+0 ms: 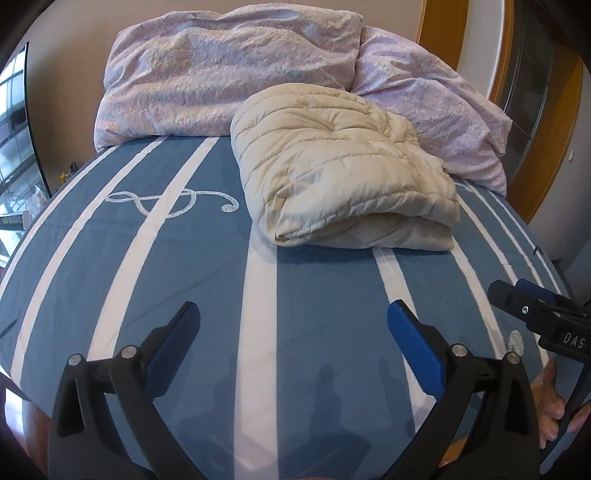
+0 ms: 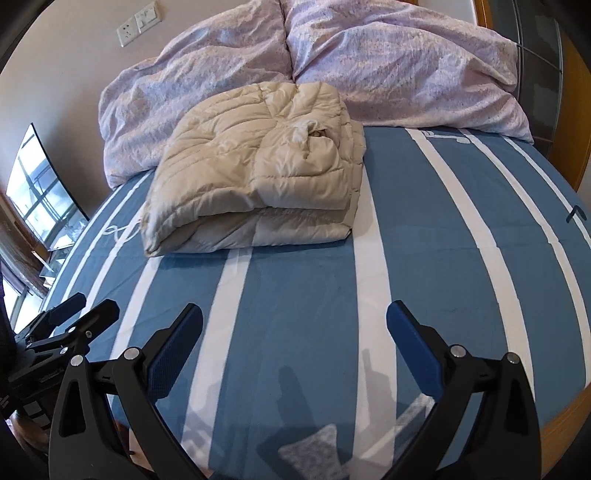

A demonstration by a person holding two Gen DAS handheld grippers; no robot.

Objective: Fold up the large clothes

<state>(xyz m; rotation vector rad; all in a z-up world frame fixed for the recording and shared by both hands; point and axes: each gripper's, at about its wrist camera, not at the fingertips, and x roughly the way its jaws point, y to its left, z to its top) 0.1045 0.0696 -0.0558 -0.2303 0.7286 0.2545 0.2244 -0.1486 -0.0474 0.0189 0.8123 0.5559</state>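
Note:
A cream quilted puffer jacket point(image 1: 343, 173) lies folded in a thick bundle on the blue bed with white stripes point(image 1: 184, 266), towards the pillows. It also shows in the right wrist view point(image 2: 258, 177). My left gripper point(image 1: 293, 325) is open and empty, held low over the bed's near part, well short of the jacket. My right gripper point(image 2: 295, 325) is open and empty too, over the near part of the bed point(image 2: 443, 258). Each gripper shows at the edge of the other's view: the right one point(image 1: 517, 295) and the left one point(image 2: 85, 306).
Two crumpled pink pillows point(image 1: 229, 70) point(image 2: 402, 59) lean against the wall at the head of the bed. A window point(image 2: 40, 188) is at the left, a wooden door frame point(image 1: 546, 122) at the right. Wall sockets point(image 2: 138, 24) sit above the pillows.

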